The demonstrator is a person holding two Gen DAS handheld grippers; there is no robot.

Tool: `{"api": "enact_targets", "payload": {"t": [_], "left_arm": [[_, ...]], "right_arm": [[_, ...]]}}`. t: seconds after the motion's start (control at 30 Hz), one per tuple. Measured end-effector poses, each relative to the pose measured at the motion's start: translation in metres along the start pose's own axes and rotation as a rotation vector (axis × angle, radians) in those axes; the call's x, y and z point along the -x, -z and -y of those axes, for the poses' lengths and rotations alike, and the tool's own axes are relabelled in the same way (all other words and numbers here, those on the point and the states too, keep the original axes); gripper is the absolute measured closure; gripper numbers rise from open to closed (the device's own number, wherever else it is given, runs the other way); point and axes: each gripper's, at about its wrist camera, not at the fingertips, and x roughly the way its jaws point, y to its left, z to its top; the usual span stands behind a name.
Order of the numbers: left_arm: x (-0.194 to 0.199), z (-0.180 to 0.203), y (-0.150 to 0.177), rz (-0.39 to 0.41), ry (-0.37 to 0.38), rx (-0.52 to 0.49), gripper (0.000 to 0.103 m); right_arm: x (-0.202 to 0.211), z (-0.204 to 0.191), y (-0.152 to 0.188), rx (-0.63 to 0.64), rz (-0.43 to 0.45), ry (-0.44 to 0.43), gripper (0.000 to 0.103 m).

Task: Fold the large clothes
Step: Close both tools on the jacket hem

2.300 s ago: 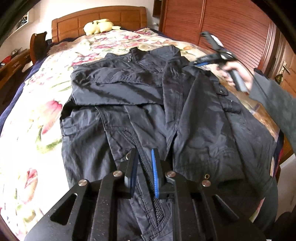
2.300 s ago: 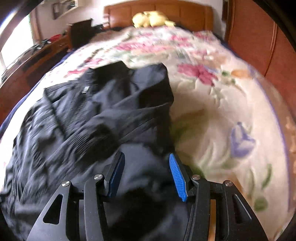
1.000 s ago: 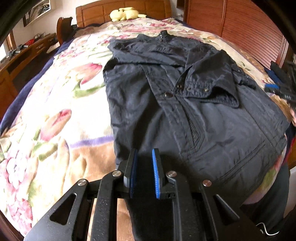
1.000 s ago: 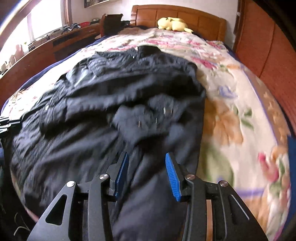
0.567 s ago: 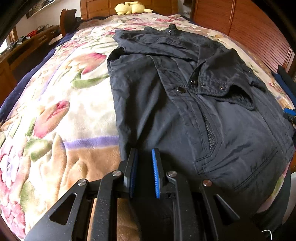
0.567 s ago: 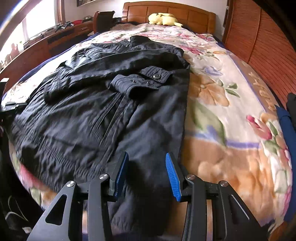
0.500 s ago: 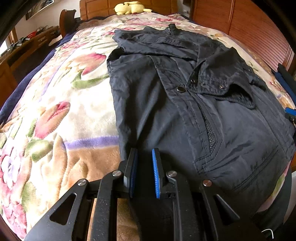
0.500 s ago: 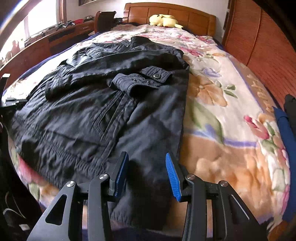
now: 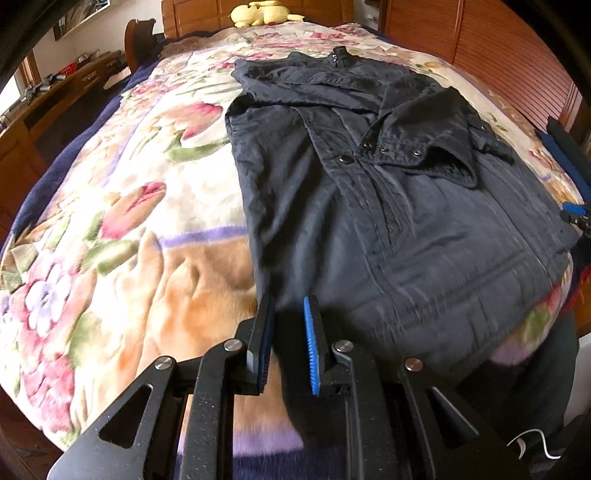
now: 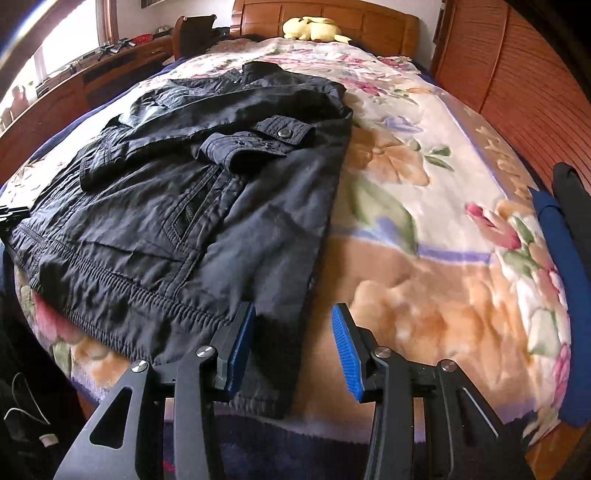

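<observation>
A dark jacket (image 9: 388, 192) is spread flat on the floral blanket (image 9: 122, 229) of the bed, its sleeves folded across the chest and its hem at the near edge. The left gripper (image 9: 289, 336) is held at the hem's left corner, with dark fabric seen between its narrowly parted blue pads; whether the cloth is actually pinched cannot be told. The right gripper (image 10: 293, 349) is held wide open at the hem's right corner, the fabric lying between and below its pads without being clamped. A yellow plush toy (image 10: 314, 28) is seen far ahead, by the wooden headboard (image 10: 369, 22).
</observation>
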Motion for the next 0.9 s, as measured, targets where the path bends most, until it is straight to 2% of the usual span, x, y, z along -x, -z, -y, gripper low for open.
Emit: {"api": "enact_targets", "payload": {"t": [0.13, 0.37, 0.9], "left_arm": [[0.009, -0.001, 0.009, 0.014, -0.016, -0.001, 0.086], [-0.005, -0.011, 0.012, 0.029, 0.015, 0.023, 0.086], [-0.037, -0.014, -0.011, 0.003, 0.000, 0.039, 0.083]], "right_arm": [[0.005, -0.002, 0.006, 0.008, -0.001, 0.012, 0.059], [0.008, -0.002, 0.017, -0.010, -0.002, -0.004, 0.059], [0.011, -0.002, 0.024, -0.016, 0.014, -0.024, 0.059]]}}
